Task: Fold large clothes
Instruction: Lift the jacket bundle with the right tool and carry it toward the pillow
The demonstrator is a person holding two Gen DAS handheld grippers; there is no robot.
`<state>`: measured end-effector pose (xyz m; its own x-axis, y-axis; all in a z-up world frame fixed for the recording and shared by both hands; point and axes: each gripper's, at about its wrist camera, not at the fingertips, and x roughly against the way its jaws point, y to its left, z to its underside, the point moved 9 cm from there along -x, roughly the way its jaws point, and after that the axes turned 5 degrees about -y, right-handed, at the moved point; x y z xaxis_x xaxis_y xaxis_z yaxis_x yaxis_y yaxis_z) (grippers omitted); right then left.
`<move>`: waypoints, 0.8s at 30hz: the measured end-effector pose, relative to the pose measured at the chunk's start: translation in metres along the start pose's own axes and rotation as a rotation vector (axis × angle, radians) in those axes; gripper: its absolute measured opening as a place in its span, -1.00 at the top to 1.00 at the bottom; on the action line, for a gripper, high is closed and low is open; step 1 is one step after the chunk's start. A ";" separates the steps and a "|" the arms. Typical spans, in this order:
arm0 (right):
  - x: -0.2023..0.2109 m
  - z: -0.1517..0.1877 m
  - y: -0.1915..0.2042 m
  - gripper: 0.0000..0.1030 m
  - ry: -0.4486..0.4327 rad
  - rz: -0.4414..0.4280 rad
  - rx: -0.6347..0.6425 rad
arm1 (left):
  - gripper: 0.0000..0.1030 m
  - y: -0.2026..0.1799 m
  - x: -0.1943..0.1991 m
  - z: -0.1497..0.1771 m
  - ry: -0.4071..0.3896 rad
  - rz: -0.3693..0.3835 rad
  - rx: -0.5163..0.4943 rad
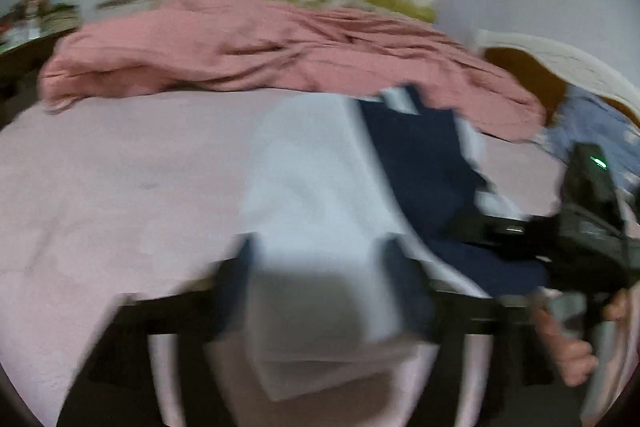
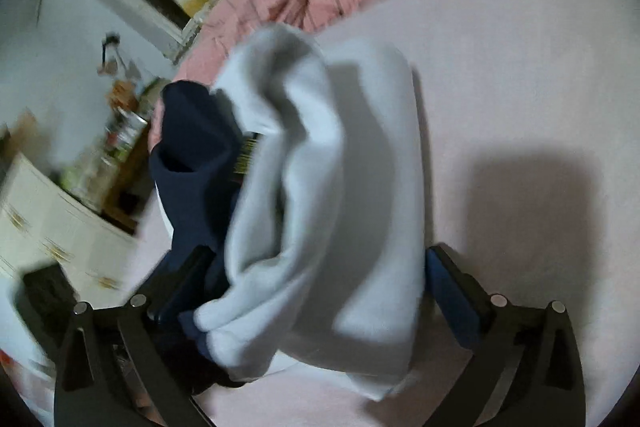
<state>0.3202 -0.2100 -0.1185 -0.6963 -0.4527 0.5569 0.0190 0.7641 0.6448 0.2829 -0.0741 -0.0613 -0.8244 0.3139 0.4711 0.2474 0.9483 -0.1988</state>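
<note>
My left hand-held gripper (image 1: 320,287) stands wide, its two dark fingers on either side of a pale blue fold of the sweatshirt (image 1: 316,179); the frame is too blurred for me to tell whether the pads touch the cloth. The sweatshirt, light blue with navy panels, lies on the pale pink sheet of the bed (image 1: 100,195), just in front of a rumpled pink blanket (image 1: 248,47). In the right wrist view my right hand-held gripper (image 2: 316,291) is spread wide too, with a bunched roll of the sweatshirt (image 2: 340,155) passing between the fingers, the right pad apart from it. In the left view my right hand (image 1: 568,343) wraps the black handle at the edge, near the navy part
</note>
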 end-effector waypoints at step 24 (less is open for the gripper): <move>0.172 -0.048 0.007 0.05 -0.278 0.101 0.035 | 0.07 -0.170 0.019 -0.042 0.226 0.561 0.186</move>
<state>0.2353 -0.3049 0.0069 -0.8623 -0.2340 0.4490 0.0768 0.8161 0.5728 0.2466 -0.2278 0.0178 -0.4619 0.7826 0.4173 0.5019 0.6186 -0.6045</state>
